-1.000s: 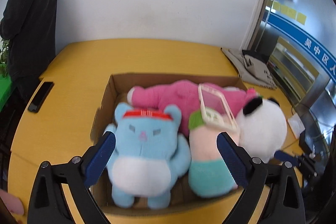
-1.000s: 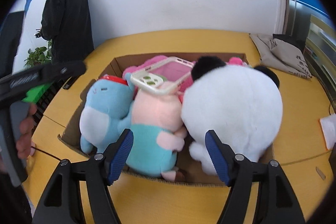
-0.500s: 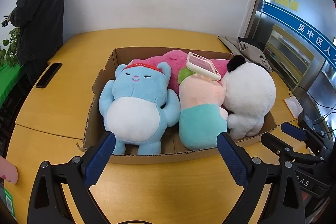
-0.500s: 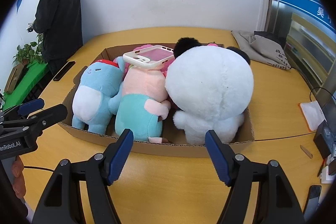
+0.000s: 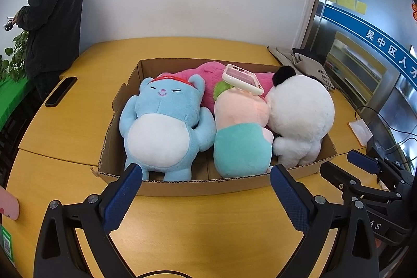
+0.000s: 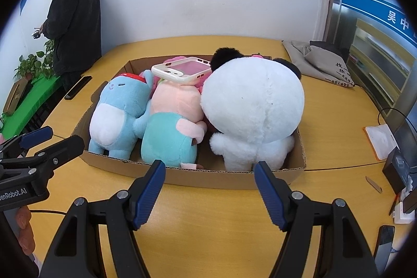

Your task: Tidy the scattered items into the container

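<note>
A shallow cardboard box point(image 5: 208, 185) point(image 6: 216, 177) on the yellow table holds a blue bear plush point(image 5: 163, 126) point(image 6: 117, 116), a pink-and-teal plush point(image 5: 241, 137) point(image 6: 172, 129), a white panda plush point(image 5: 299, 119) point(image 6: 252, 111) and a pink plush point(image 5: 208, 85) behind them. A white phone case point(image 5: 242, 79) point(image 6: 182, 70) lies on top of the pink-and-teal plush. My left gripper point(image 5: 206, 193) is open and empty, in front of the box. My right gripper point(image 6: 209, 190) is open and empty, also in front of the box.
A black phone point(image 5: 61, 91) point(image 6: 78, 87) lies on the table left of the box. A grey bag point(image 5: 302, 61) point(image 6: 320, 64) lies at the back right. A person in dark clothes point(image 5: 52, 17) stands at the left. Cables and devices point(image 6: 398, 168) sit at the right edge.
Both grippers have pulled back from over the box toward the table's near side; the box and toys now sit farther away. The phone case stays on the plush.
</note>
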Demonstrator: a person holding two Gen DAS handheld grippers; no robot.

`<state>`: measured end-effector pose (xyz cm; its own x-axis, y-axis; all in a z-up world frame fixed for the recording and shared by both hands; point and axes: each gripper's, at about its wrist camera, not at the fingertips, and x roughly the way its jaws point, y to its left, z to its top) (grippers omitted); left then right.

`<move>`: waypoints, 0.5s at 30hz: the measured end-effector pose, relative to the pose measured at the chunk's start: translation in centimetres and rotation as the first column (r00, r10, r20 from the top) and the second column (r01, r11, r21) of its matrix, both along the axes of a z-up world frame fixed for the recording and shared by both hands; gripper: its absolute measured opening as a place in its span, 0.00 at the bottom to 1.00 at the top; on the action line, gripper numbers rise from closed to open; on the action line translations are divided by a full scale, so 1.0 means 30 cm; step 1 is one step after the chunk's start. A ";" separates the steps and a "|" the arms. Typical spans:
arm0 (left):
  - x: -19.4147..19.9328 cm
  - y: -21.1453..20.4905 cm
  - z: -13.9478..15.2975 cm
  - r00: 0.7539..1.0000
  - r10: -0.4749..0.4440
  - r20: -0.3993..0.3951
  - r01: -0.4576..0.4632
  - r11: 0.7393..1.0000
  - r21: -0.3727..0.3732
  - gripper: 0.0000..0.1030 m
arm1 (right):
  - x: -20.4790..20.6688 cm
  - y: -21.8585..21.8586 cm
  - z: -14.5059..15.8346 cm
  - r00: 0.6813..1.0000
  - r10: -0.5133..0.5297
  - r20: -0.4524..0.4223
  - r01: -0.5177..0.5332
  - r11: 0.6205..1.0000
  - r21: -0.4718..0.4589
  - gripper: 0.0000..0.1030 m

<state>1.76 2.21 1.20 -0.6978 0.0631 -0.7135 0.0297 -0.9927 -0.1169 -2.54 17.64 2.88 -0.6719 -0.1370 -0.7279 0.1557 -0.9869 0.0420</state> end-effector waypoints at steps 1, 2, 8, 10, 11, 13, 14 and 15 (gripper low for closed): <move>0.000 0.002 -0.001 1.000 -0.001 0.001 0.001 1.000 0.000 0.97 | -0.001 0.000 -0.002 1.000 0.000 0.002 0.000 1.000 0.002 0.69; -0.001 0.004 -0.002 1.000 -0.003 0.002 0.003 1.000 -0.002 0.97 | -0.002 -0.001 -0.004 1.000 0.000 0.004 0.000 1.000 0.002 0.69; -0.006 0.010 -0.012 1.000 -0.005 0.009 0.005 1.000 -0.005 0.97 | -0.010 0.001 -0.018 1.000 -0.003 0.013 0.003 1.000 0.004 0.69; -0.007 0.013 -0.015 1.000 -0.008 0.010 0.008 1.000 -0.006 0.97 | -0.013 0.003 -0.023 1.000 -0.005 0.017 0.005 1.000 0.002 0.69; -0.007 0.013 -0.016 1.000 -0.008 0.010 0.008 1.000 -0.005 0.97 | -0.014 0.004 -0.025 1.000 -0.004 0.018 0.004 1.000 0.001 0.69; -0.007 0.015 -0.020 1.000 -0.009 0.011 0.009 1.000 -0.003 0.97 | -0.015 0.005 -0.028 1.000 -0.003 0.020 0.003 1.000 0.000 0.69; -0.007 0.016 -0.021 1.000 -0.011 0.012 0.011 1.000 -0.003 0.97 | -0.014 0.006 -0.030 1.000 -0.004 0.021 0.004 1.000 0.001 0.69; -0.007 0.018 -0.023 1.000 -0.012 0.013 0.013 1.000 -0.004 0.97 | -0.013 0.008 -0.033 1.000 -0.005 0.022 0.004 1.000 0.002 0.69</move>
<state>1.55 2.76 0.51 -0.6877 0.0691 -0.7227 0.0188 -0.9934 -0.1129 -2.94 17.87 1.90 -0.6565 -0.1325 -0.7426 0.1503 -0.9877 0.0433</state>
